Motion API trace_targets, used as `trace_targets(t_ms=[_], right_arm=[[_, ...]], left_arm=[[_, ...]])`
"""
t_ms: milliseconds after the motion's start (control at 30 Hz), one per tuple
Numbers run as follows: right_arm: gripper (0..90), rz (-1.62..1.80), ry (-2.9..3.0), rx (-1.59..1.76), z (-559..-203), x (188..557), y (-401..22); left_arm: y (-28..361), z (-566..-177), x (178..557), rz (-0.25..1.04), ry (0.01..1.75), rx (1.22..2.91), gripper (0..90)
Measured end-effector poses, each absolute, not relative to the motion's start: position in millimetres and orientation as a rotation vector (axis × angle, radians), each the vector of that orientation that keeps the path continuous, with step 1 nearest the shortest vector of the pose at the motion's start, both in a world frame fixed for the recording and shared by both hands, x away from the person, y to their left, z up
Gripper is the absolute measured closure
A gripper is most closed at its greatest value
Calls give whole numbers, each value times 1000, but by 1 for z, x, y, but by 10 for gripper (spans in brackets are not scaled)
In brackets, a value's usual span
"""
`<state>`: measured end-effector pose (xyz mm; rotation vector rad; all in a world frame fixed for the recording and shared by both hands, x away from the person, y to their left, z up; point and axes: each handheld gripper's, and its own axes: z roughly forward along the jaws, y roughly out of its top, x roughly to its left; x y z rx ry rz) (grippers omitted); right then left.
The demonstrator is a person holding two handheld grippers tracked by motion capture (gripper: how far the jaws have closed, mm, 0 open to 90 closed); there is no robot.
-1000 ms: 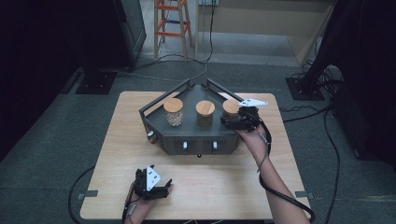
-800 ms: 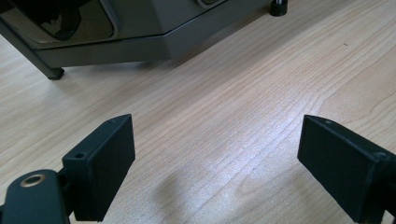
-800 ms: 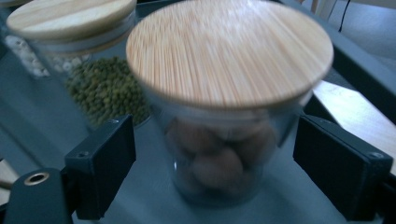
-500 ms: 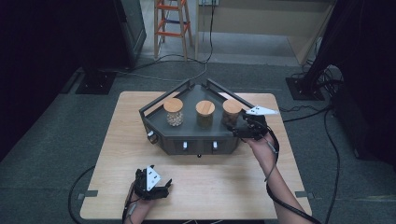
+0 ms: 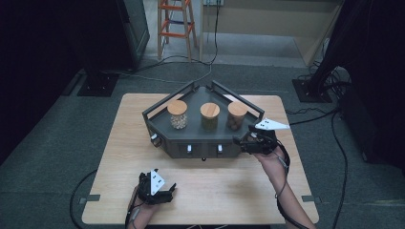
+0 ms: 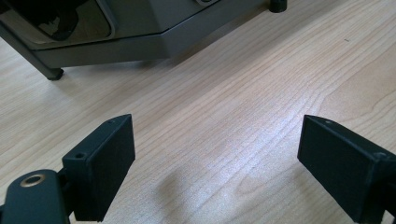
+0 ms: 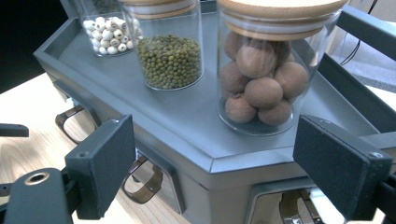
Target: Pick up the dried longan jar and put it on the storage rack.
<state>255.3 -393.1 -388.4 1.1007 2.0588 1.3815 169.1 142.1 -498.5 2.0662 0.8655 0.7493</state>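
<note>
1. The right gripper point(image 5: 244, 142) hangs at the front right corner of the grey angular stand point(image 5: 165, 137), held by the person's right hand point(image 5: 268, 153); its fingers point(image 7: 100, 163) are spread wide apart with nothing between them.
2. Ahead of those fingers, in the right gripper view, a glass jar of round brown nuts point(image 7: 264, 74) stands upright on the stand's top, nearest the right finger and not touching either one.
3. Beyond the left finger stands a jar of small green seeds point(image 7: 169, 51), and farther still a jar of pale round seeds point(image 7: 105, 30). The nut jar and the green-seed jar show wooden lids.
4. Below the fingers, the stand's front face carries curved metal handles point(image 7: 144, 184).
5. The left gripper point(image 5: 161, 193) sits low over the wooden surface point(image 5: 229, 191), near its front edge and well apart from the stand; its fingers point(image 6: 102, 163) are also wide apart and empty, with bare wood grain between them.
6. Past the left gripper's fingers, the stand's base and one small foot point(image 6: 55, 73) rest on the surface.
</note>
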Motion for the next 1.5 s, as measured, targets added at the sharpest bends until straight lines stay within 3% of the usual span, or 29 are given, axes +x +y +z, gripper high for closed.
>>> trace_targets(t_ms=[1500], right_arm=[[137,1445,2103,864,-434,208,-396]], left_arm=[[138,-497,170,757,857,2094,111]])
